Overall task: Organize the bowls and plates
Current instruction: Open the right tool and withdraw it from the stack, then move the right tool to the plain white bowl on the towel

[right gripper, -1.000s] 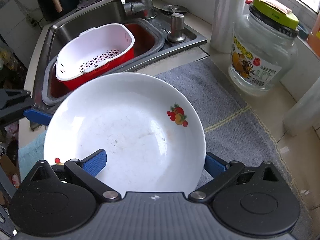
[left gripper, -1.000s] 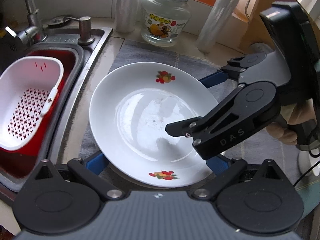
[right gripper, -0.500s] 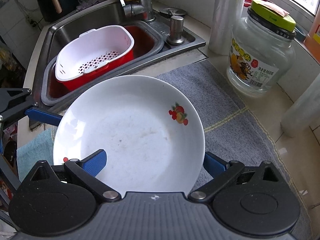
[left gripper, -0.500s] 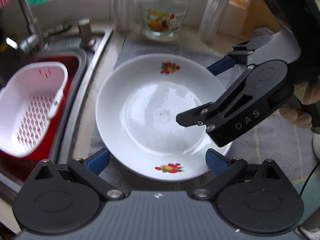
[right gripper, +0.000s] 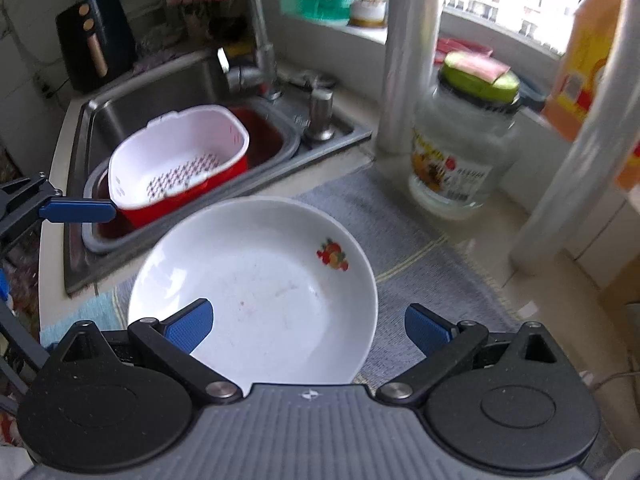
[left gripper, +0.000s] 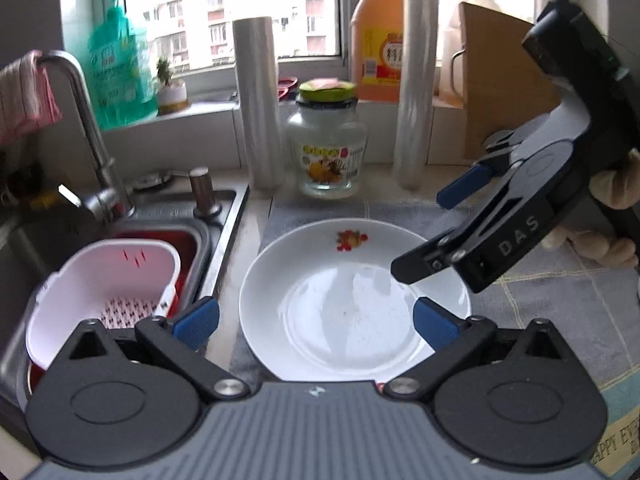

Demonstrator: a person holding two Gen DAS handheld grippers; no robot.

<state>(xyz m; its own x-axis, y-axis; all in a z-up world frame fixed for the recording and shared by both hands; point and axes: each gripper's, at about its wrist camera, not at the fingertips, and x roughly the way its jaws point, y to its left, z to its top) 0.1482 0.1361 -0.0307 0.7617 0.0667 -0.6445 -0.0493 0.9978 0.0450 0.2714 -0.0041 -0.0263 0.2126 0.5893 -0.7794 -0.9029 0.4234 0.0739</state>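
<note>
We see the white plate (left gripper: 352, 304) lying flat on the grey mat (left gripper: 560, 312) beside the sink (left gripper: 224, 216). Our left gripper (left gripper: 316, 320) has just been spreading its jaws and stands wide, the plate below and ahead, untouched. Our right gripper (right gripper: 308, 326) also gapes wide above the plate's near edge, gripping nothing.
</note>
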